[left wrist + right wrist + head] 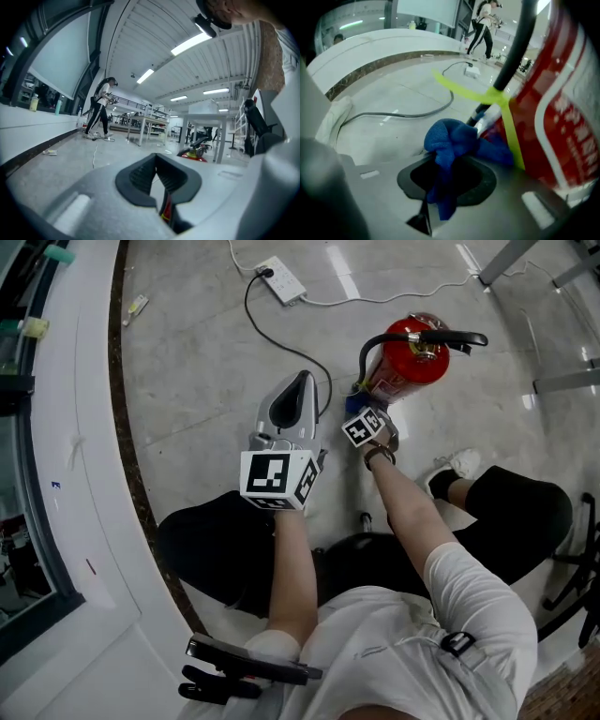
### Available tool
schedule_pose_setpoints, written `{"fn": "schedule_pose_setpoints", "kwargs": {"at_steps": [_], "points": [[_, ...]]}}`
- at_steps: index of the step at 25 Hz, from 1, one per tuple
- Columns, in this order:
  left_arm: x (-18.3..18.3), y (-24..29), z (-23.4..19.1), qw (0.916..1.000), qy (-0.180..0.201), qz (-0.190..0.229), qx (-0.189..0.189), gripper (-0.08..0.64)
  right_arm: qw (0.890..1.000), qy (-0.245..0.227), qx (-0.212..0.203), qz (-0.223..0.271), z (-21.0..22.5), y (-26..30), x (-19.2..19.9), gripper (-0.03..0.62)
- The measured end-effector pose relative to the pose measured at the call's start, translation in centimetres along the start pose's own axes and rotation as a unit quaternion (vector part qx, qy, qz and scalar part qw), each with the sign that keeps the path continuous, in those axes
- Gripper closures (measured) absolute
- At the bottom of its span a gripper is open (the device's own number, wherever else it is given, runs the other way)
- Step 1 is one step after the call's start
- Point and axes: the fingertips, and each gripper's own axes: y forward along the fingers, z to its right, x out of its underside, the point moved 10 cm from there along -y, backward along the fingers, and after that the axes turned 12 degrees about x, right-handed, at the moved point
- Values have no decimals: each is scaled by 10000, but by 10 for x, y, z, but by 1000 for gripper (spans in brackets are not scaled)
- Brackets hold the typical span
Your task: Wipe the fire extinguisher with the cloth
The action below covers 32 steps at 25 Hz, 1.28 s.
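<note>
Extinguisher duty on the pale floor: the red fire extinguisher stands in front of the crouching person, right of centre in the head view, with its black lever handle pointing right. A white shoe sits near it.

Now the right gripper is right at the cylinder's lower left side. Its own camera shows the jaws clamped on a bunched blue cloth, with 1 tail hanging down through the black pads. The bunch sits against the red body beside the tip of the black hose. A yellow-green strap crosses the hose and runs down the red side next to the white label.

Over to the left gripper: it hovers above bare floor, well left of the extinguisher, pointing away from the person. In its view the 2 pads meet at the tips with nothing between them, only a thin wedge of floor showing behind, and the extinguisher is small and low in the distance, just right of the jaws.

Further out, a white power strip lies on the floor with a black cable looping toward the grippers. A curved white ledge sweeps down the left side. Far off in the left gripper view, a person stands near long tables.
</note>
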Motion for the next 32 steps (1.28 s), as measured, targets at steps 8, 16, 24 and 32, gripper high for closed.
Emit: {"fn": "schedule_pose_setpoints", "kwargs": {"at_steps": [8,16,24,32], "points": [[-16,-11,0,9995,11,301,3,560,9860,694,-322,1485,32,-108,-31,494],[-30,6,29,9982,205,441,337,558,9063,1582,624,3868,134,-329,-58,492],[-20,9,51,9985,270,345,328,560,9244,1164,476,3601,164,-317,-89,494],[-18,-17,33,9991,319,285,-60,560,9766,460,549,2029,76,-173,-39,494]]}}
